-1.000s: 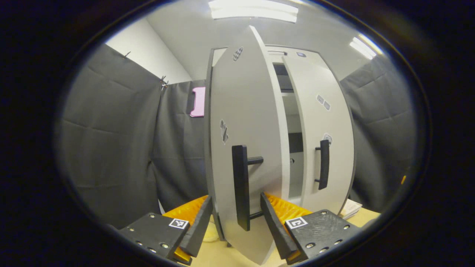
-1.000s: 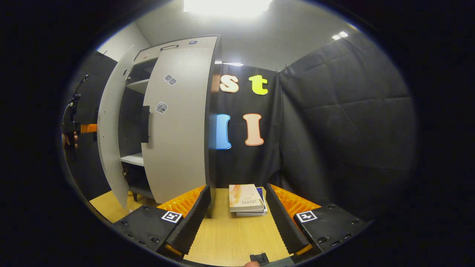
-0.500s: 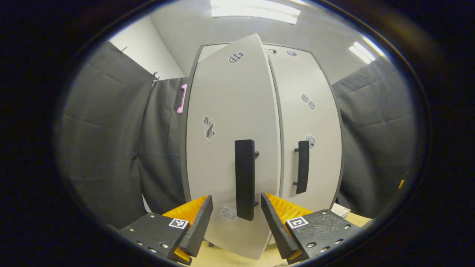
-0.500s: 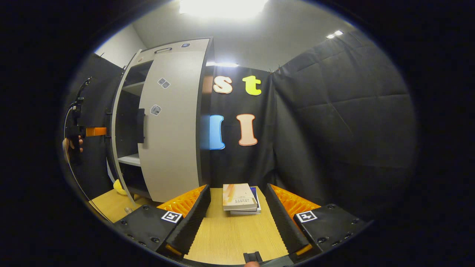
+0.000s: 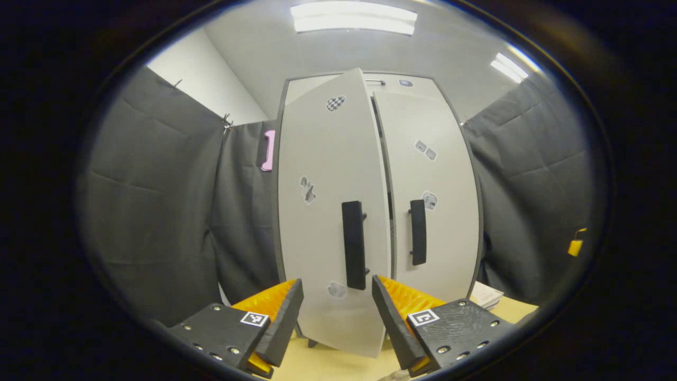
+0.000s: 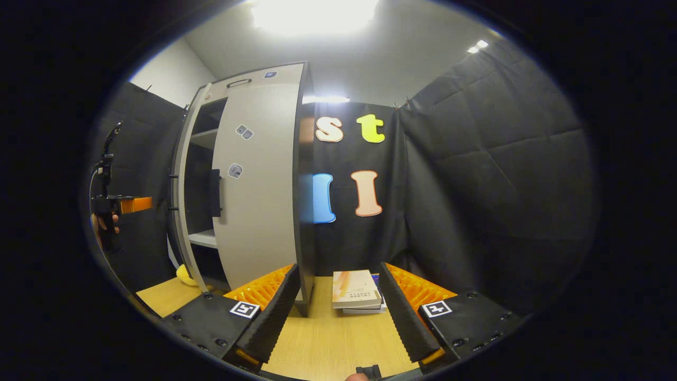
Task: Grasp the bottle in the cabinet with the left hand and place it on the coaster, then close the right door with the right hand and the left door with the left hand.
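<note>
In the left gripper view we see the left gripper (image 5: 337, 312) with fingers spread apart, holding nothing, just short of the pale grey left cabinet door (image 5: 330, 211), which stands slightly ajar; its black bar handle (image 5: 354, 244) sits above the gap between the fingers. The pale grey right door (image 5: 431, 185) lies flush. In the right gripper view the right gripper (image 6: 338, 312) is also spread and empty above the light wooden table (image 6: 328, 344), with stacked books (image 6: 357, 291) beyond. We cannot find the bottle.

Pale grey doors (image 5: 338, 211), black handles (image 5: 354, 244)
</note>
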`<state>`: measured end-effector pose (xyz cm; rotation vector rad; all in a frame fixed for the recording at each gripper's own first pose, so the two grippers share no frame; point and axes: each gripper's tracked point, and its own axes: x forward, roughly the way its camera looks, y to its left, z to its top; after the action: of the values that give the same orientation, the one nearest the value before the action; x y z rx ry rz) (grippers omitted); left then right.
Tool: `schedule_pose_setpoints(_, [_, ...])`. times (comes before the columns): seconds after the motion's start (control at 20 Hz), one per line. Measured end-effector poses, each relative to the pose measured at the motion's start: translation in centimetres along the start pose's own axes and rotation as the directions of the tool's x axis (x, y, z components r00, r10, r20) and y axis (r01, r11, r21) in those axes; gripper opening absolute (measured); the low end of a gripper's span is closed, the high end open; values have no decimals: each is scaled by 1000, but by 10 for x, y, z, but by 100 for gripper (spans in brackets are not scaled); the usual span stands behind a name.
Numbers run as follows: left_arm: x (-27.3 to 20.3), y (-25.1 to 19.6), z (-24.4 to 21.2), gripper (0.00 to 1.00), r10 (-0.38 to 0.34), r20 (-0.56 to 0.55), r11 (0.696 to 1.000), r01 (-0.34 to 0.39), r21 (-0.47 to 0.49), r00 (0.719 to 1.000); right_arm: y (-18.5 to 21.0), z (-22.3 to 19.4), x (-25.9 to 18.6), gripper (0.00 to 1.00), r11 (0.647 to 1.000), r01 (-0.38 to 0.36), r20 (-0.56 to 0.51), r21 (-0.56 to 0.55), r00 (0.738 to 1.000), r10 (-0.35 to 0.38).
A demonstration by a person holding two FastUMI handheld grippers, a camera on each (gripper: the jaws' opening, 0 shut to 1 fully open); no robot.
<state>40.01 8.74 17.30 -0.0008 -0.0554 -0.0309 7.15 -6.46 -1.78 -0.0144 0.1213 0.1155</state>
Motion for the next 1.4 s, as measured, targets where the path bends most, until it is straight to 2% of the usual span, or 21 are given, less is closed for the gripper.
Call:
schedule_pose_setpoints(0.05, [-10,1,0,80,4,3,1000,-4,-2,1000,5,3,2,95,1000,-16,2,-2,1000,16])
schedule_pose_setpoints(0.3, [-53,10,-4,80,6,-19,1000,-6,-22,1000,32,10,-7,95,997,-73,5,-11,997,73])
schedule_pose_setpoints(0.65, [-85,44,-14,80,5,-32,1000,-5,-8,999,60,19,-33,95,998,-61,29,-4,998,61])
schedule_pose_setpoints(0.7, [-88,48,-16,80,3,-32,1000,-4,-12,999,63,21,-36,92,998,-58,34,-11,998,58])
schedule_pose_setpoints(0.75, [-91,54,-17,80,7,-29,1000,-7,-15,1000,66,23,-39,95,998,-54,40,-19,998,55])
schedule_pose_setpoints(0.95, [-107,73,-16,80,15,-11,1000,-15,-19,1000,76,24,-49,95,999,-46,48,-10,998,46])
schedule_pose_setpoints(1.0, [-113,77,-14,80,16,-4,1000,-16,-15,1000,79,25,-51,92,999,-46,52,-8,998,47])
schedule_pose_setpoints(1.1, [-123,81,-12,80,11,12,1000,-11,-2,1000,83,26,-56,95,999,-43,65,-9,997,44])
schedule_pose_setpoints(1.4, [-158,107,-17,80,51,21,999,-50,-14,998,94,31,-72,95,998,-34,90,-47,995,38])
